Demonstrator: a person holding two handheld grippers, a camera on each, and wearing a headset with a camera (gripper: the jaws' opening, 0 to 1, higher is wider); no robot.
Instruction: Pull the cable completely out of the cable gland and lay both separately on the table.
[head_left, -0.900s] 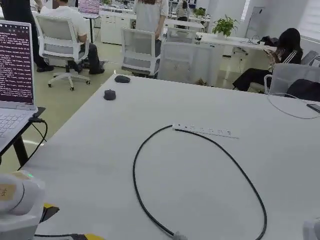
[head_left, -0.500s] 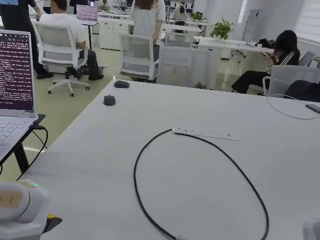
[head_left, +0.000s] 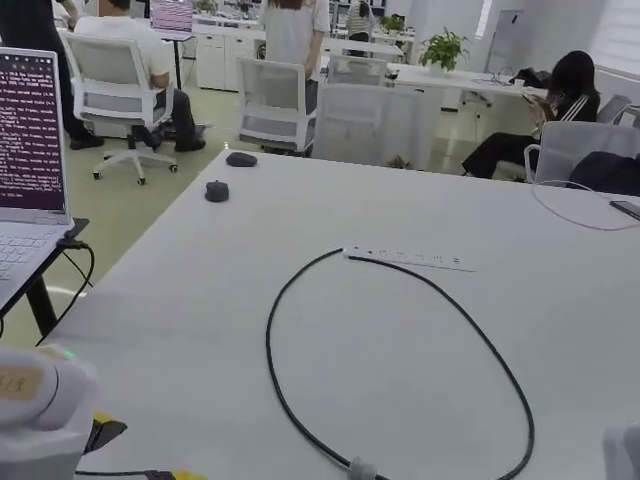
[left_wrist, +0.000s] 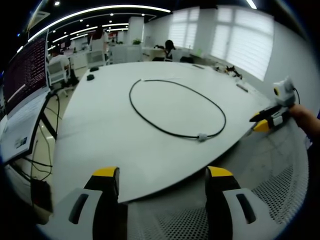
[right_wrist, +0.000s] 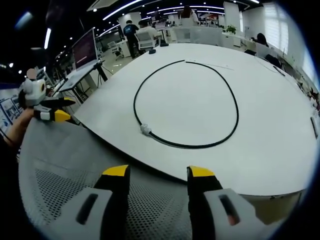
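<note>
My left and right jaws are spread, empty; tugging the cable (head_left: 268, 350) with the gland (head_left: 361, 468) unpinned could just drag both.

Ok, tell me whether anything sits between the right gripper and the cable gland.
Nothing visible does. In the right gripper view the cable gland, on the black cable, lies on the bare white table ahead of the right gripper, whose jaws are open. A grey mesh surface spreads below the jaws, short of the table edge.

The table (head_left: 180, 300) looks smooth, matt white; on it, the cable (head_left: 268, 350) is matt black rubber, its gland (head_left: 361, 468) pale grey plastic.
</note>
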